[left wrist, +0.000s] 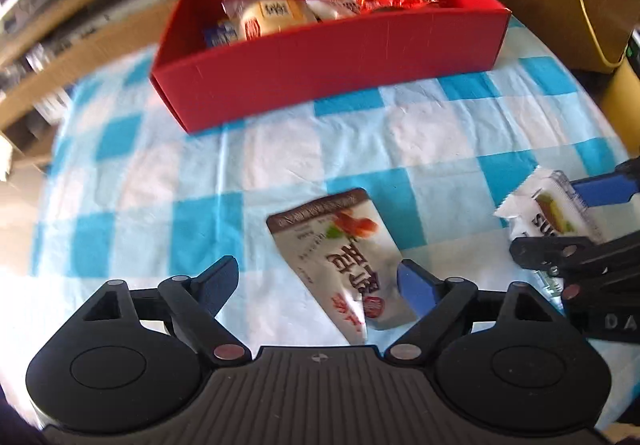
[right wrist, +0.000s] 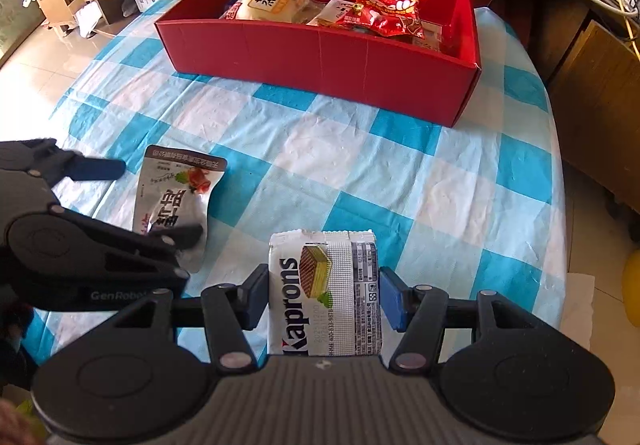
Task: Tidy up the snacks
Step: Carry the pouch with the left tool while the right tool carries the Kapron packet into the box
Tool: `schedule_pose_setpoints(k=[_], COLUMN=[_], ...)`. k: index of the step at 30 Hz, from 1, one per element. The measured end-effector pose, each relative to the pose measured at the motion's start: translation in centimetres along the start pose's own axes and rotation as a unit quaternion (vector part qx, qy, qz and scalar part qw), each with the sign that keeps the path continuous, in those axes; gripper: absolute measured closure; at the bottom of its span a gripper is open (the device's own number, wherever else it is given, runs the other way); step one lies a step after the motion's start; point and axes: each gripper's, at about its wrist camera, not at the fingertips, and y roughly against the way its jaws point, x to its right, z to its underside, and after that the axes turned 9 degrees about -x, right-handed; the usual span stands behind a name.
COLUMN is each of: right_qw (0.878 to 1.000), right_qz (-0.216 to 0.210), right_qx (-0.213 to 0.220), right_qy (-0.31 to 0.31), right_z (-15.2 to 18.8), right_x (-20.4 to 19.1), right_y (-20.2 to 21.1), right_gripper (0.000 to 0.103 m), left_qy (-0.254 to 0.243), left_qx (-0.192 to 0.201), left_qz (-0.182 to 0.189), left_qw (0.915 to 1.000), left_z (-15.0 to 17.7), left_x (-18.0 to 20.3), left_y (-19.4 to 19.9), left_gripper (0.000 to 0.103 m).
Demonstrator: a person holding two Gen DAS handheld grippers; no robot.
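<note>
Snacks already lay in the red box [right wrist: 320,49]: a bun, a red packet [right wrist: 386,11] and perhaps more, blurred. Two stayed outside on the checked cloth [right wrist: 400,173]. The right gripper [right wrist: 320,295] held the Kaprons wafer pack [right wrist: 324,293] between its pads. The left gripper [left wrist: 316,285] stood wide around the grey pouch [left wrist: 340,257], apparently not clamping it. Both still needed boxing.
</note>
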Motion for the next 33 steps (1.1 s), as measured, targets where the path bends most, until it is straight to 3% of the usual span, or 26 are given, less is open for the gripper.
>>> schedule_pose_setpoints(k=[3,6,9,14,18,23,26,27,30,31,33], right_qw=[1.000,1.000,1.000,1.000,0.999,0.999,0.999,0.999,0.999,0.999,0.999], right_qz=[-0.004,-0.007,-0.011,-0.019,-0.026,-0.028,-0.028,-0.027,-0.029,-0.030,-0.032], right_qx=[0.001,0.004,0.006,0.020,0.035,0.039,0.039,0.039,0.039,0.039,0.040], right_qy=[-0.003,-0.004,-0.004,-0.001,0.005,0.008,0.005,0.005,0.005,0.005,0.005], right_z=[-0.1,-0.2,-0.1,-0.1,0.0,-0.1,-0.1,-0.1,-0.2,-0.2,-0.2], right_x=[0.3,0.6,0.8,1.0,0.8,0.6,0.6,0.5,0.5,0.6,0.7], right_y=[0.2,0.5,0.9,2.0,2.9,3.1,3.1,3.1,3.2,3.2,3.3], right_gripper=[0.014,0.014,0.014,0.014,0.014,0.014,0.014,0.014,0.014,0.014,0.014], left_qy=[0.018,0.034,0.091,0.084,0.081,0.054,0.066,0.068,0.071,0.074,0.071], left_qx=[0.005,-0.015,-0.026,-0.018,-0.007,-0.011,-0.017,-0.017,0.013,0.024,0.031], left_qz=[0.002,-0.004,0.039,0.024,0.030,0.029,0.019,0.004,-0.030,-0.039,-0.038], left_qw=[0.9998,0.9993,0.9947,0.9960,0.9963,0.9980,0.9975,0.9975,0.9969,0.9962,0.9963], left_z=[-0.2,-0.5,-0.6,-0.4,-0.4,-0.1,0.0,0.0,0.1,0.1,-0.2], left_x=[0.2,0.6,-0.2,0.4,-0.3,-0.7,-1.0,-1.0,-1.2,-1.2,-0.9], left_y=[0.3,-0.4,-0.5,-0.1,0.8,0.6,0.0,-0.1,1.2,1.7,2.1], left_gripper=[0.013,0.035,0.054,0.061,0.075,0.072,0.056,0.043,0.022,0.017,0.017])
